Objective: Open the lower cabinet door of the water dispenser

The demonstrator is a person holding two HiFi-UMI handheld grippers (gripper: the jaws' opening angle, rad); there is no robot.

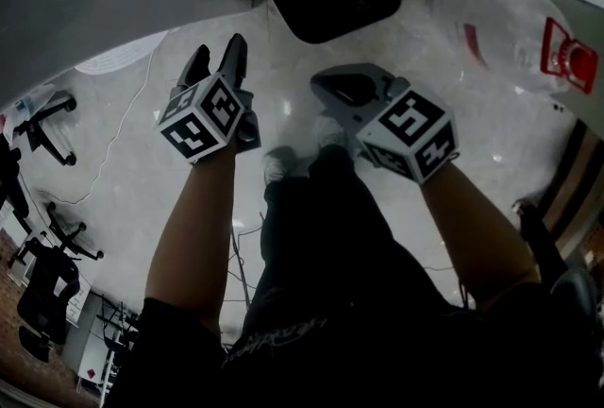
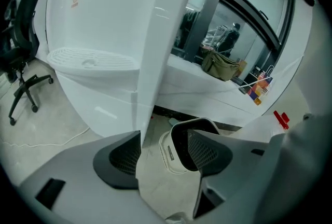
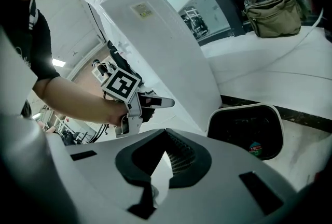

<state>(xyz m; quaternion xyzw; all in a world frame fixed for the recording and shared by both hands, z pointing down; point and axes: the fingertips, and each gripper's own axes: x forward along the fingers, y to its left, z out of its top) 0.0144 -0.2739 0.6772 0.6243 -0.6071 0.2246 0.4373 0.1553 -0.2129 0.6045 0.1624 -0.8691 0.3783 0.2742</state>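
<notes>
Likely risk: the left tool (image 2: 163, 137) may clamp the fixed corner of the tall white plastic water dispenser (image 2: 104, 10) instead of its white lower cabinet door (image 2: 101, 106), under the ribbed drip tray (image 2: 91, 59), and slip off. Its jaws stand wide apart, gripping nothing, with that corner just beside one jaw. The right tool (image 3: 166, 137) is closed and empty.

You face a white wastebasket (image 2: 166, 151) on the floor (image 1: 142, 161). An olive bag (image 2: 220, 65) rests on the far counter (image 2: 207, 88).
</notes>
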